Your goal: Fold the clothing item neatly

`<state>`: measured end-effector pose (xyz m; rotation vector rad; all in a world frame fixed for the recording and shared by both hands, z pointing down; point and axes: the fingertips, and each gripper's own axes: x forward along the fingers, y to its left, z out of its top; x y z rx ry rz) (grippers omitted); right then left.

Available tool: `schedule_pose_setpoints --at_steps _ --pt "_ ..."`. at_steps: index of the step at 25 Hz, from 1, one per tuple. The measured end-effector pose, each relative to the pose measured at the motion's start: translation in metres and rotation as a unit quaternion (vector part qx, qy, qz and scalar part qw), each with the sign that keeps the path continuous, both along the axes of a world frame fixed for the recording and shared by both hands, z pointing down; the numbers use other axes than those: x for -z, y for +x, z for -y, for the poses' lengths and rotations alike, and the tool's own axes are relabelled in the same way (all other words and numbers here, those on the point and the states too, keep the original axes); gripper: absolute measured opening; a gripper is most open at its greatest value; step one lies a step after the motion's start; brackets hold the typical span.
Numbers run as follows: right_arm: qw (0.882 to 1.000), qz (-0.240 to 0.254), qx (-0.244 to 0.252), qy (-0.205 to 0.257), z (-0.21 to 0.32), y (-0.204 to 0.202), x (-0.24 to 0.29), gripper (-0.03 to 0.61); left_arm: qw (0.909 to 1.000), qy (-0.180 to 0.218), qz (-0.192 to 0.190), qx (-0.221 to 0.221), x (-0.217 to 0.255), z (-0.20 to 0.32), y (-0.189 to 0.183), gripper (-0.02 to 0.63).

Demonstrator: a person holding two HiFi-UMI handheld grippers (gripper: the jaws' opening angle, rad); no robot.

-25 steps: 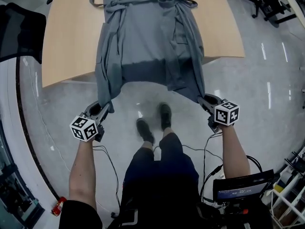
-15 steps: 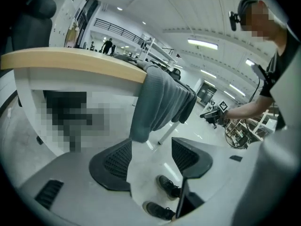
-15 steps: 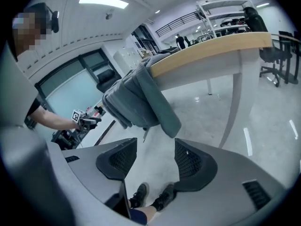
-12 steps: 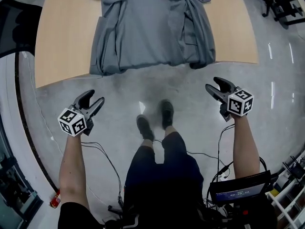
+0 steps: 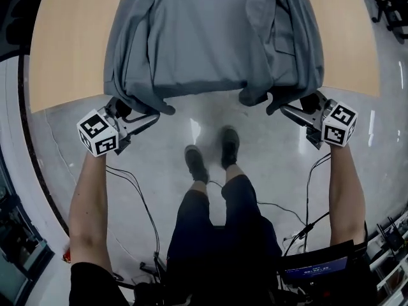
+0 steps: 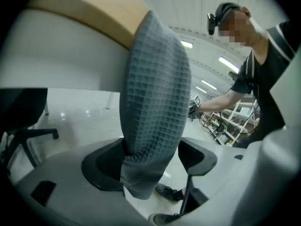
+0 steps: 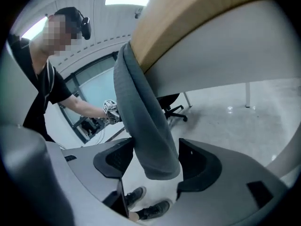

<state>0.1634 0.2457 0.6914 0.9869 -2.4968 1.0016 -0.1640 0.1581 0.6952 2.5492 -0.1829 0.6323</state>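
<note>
Fingers [image 6: 106,163] of left gripper [image 6: 150,160], freshly opened, flank limp waffle-weave grey garment [image 6: 155,93].

Bright, even overhead strip lights [image 7: 127,1]; glare streaks on glossy floor [image 5: 194,131]; strong fisheye bending, dark vignetted corners

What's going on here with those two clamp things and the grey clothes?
A person, a gripper in each hand, is working on a grey garment spread on a wooden table. Its near corners hang over the table edge. The left gripper and right gripper each have a hanging corner between their jaws, which have just been opening and stand apart, not pinching the cloth.
</note>
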Motion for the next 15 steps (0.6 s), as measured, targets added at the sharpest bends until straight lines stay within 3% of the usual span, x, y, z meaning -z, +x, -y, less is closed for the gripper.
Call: schedule_pose_setpoints --at_steps 3,10,12,14,15 --pt "1.000 -0.010 0.010 -0.002 0.007 -0.009 -0.018 0.275 0.9998 0.011 -0.016 0.002 -0.012 0.008 0.011 0.328" --pt "0.999 0.007 -0.027 0.025 0.026 -0.016 -0.036 0.270 0.9997 0.015 -0.020 0.006 -0.041 0.010 0.014 0.319" --pt "0.999 0.011 -0.037 0.033 0.027 -0.019 -0.036 0.226 0.9993 0.019 -0.029 0.010 -0.041 0.009 0.016 0.221" --pt "0.998 0.015 -0.052 0.042 0.028 -0.019 -0.031 0.077 0.9987 0.029 -0.037 0.019 -0.037 0.013 0.018 0.126" --pt "0.997 0.018 -0.058 0.043 0.028 -0.019 -0.029 0.045 0.9984 0.032 -0.040 0.023 -0.035 0.014 0.020 0.074"
